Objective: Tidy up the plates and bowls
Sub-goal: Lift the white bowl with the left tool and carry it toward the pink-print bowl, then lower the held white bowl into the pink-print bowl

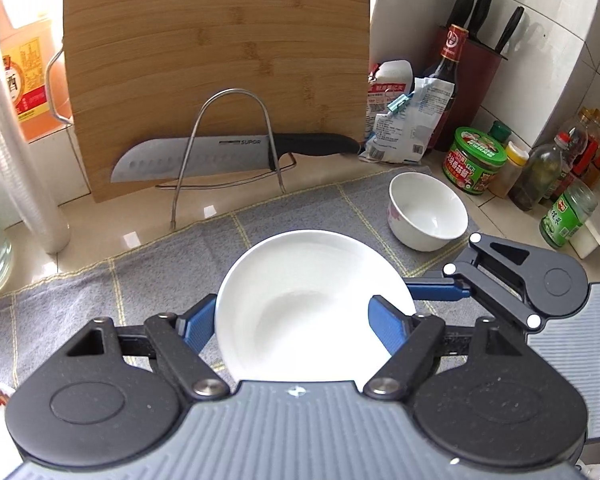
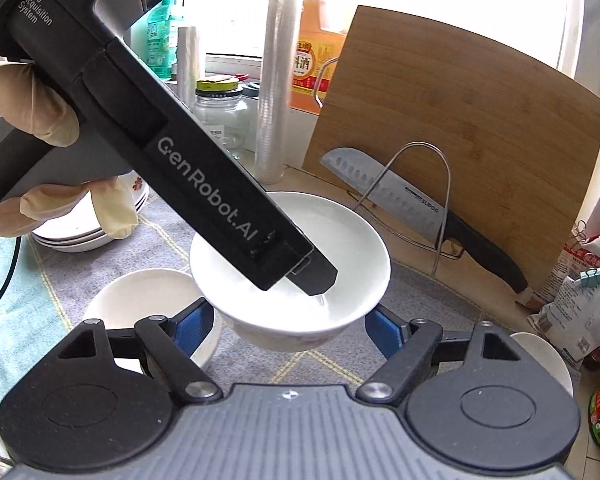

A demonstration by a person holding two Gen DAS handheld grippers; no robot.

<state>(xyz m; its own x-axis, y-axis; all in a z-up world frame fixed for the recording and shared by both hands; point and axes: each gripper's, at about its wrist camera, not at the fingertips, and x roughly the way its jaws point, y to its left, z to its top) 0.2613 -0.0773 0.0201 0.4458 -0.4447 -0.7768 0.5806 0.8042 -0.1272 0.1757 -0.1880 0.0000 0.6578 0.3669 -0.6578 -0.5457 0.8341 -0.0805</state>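
Note:
A plain white bowl hangs above the grey checked cloth. My left gripper is shut on it, one blue pad outside its left rim and the other over its inside. In the right wrist view the same bowl sits between the blue pads of my right gripper, which press on its lower wall. The left gripper slants in from the upper left in a gloved hand, fingers dipping into the bowl. A second white bowl rests on the cloth below, and stacked plates stand at left. A flowered bowl sits further right.
A bamboo cutting board leans on the wall behind a wire rack holding a large knife. Jars and bottles, a knife block and clipped bags crowd the right corner. Stacked plastic cups stand left.

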